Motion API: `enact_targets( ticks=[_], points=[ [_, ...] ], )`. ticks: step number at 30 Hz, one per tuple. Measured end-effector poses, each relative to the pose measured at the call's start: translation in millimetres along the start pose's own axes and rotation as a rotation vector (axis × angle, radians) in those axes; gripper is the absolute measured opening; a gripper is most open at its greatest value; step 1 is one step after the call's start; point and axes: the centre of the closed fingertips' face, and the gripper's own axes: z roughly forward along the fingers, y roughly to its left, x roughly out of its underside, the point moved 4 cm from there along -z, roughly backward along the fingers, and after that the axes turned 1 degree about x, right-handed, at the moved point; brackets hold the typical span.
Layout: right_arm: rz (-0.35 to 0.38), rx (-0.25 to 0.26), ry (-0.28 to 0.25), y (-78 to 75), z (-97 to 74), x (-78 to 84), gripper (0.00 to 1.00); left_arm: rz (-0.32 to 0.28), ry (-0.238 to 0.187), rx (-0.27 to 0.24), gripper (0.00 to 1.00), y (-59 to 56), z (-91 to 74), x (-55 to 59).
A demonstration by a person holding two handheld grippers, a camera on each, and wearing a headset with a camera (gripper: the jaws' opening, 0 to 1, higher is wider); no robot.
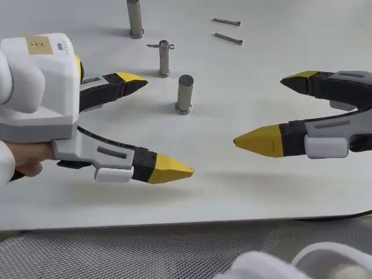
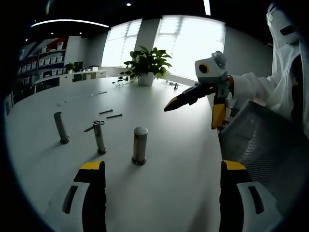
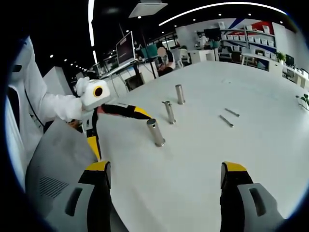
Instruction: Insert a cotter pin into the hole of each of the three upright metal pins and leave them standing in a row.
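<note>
Three upright metal pins stand in a row on the white table (image 1: 244, 192): a near pin (image 1: 185, 93), a middle pin (image 1: 164, 58) with a cotter pin (image 1: 156, 45) through its top, and a far pin (image 1: 135, 18). Two loose cotter pins (image 1: 228, 39) (image 1: 226, 22) lie at the back right. My left gripper (image 1: 157, 125) is open and holds nothing, left of the near pin. My right gripper (image 1: 264, 110) is open and holds nothing, to the right. In the left gripper view the pins (image 2: 139, 145) (image 2: 99, 137) (image 2: 61, 127) stand ahead of the jaws. The near pin (image 3: 155, 132) also stands ahead in the right gripper view.
The table's front edge (image 1: 174, 224) runs just below the grippers, with a grey mesh surface (image 1: 145, 253) beneath it. A potted plant (image 2: 146, 65) stands at the far end of the table. A person's white sleeve (image 2: 256, 87) holds the right gripper.
</note>
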Motion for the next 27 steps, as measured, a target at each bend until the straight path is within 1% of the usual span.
enact_targets(
  ticks=[3,8,10,12,15,18,21,23,25,27],
  points=[
    [-0.004,0.000,0.006,-0.4,-1.3,-0.1,0.92,-0.007,0.006,-0.016,0.99,2.8,-3.1,2.2],
    [-0.021,-0.008,0.021,-0.9,-1.9,-1.7,0.89,-0.021,0.005,-0.028,0.99,1.0,-4.8,2.9],
    [-0.038,0.001,0.023,-4.1,-2.3,-3.9,0.87,-0.029,0.010,-0.028,0.99,0.0,-4.6,4.8],
    [-0.034,0.006,0.024,-8.5,-2.7,-6.7,0.87,-0.033,0.015,-0.032,0.99,-1.1,-4.5,7.1],
    [-0.055,0.004,0.038,-13.1,-3.7,-10.4,0.85,-0.037,0.012,-0.034,0.99,-3.1,-5.6,6.9],
    [-0.079,0.015,0.060,-20.0,-3.8,-13.6,0.84,-0.043,0.007,-0.036,0.99,-4.7,-7.2,5.7],
    [-0.089,0.017,0.080,-32.4,-0.7,-16.8,0.81,-0.044,0.007,-0.043,0.99,-5.7,-9.9,4.5],
    [-0.109,0.016,0.086,-38.0,1.0,-20.2,0.79,-0.043,0.000,-0.048,0.99,-7.0,-12.4,1.1],
    [-0.129,0.014,0.093,-43.9,3.8,-23.1,0.77,-0.043,-0.010,-0.054,0.99,-3.0,-16.2,-0.2],
    [-0.140,0.014,0.105,-50.0,7.1,-25.2,0.76,-0.041,-0.023,-0.062,0.99,-2.1,-19.0,-4.6]
  ],
)
